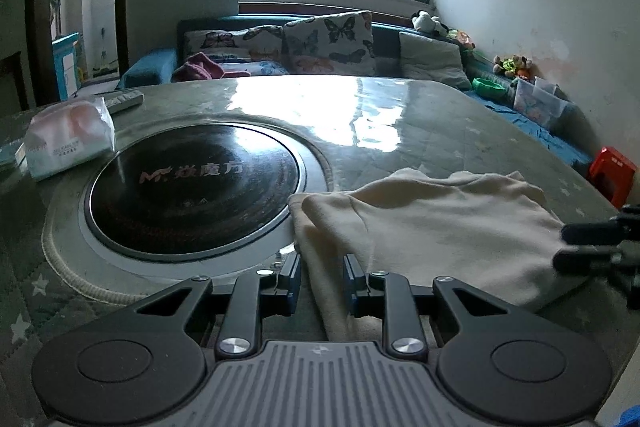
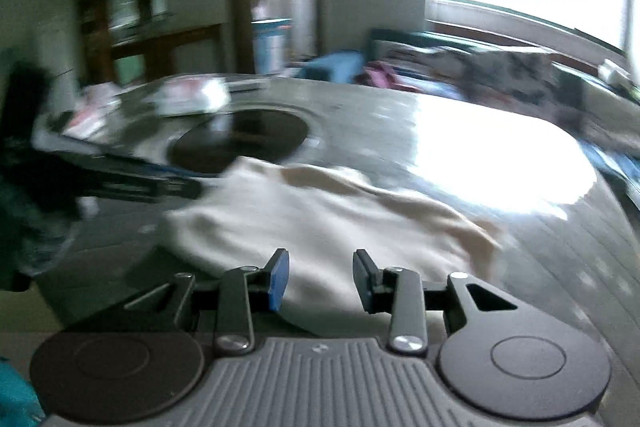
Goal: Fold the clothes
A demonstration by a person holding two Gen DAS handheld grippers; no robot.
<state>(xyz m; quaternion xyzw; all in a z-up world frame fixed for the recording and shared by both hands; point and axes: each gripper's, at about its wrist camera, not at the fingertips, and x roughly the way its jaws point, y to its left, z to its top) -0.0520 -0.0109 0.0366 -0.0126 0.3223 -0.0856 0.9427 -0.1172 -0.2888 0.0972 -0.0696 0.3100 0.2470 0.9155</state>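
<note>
A cream garment (image 1: 440, 227) lies bunched on the table's near right part. Its left edge runs down between the fingers of my left gripper (image 1: 322, 275), which stands open around that strip of cloth. In the same view my right gripper (image 1: 576, 247) pokes in from the right edge at the garment's right end, its two fingers slightly apart. The right wrist view is blurred. There the garment (image 2: 320, 219) spreads just ahead of my right gripper (image 2: 322, 279), which is open with cloth under the gap. My left gripper (image 2: 188, 187) reaches in from the left.
A round black induction hob (image 1: 192, 187) is set into the green-covered table (image 1: 400, 119), touching the garment's left corner. A tissue pack (image 1: 68, 139) and a remote (image 1: 124, 101) lie at the far left. Behind stand a sofa with butterfly cushions (image 1: 328, 43) and a red stool (image 1: 612, 175).
</note>
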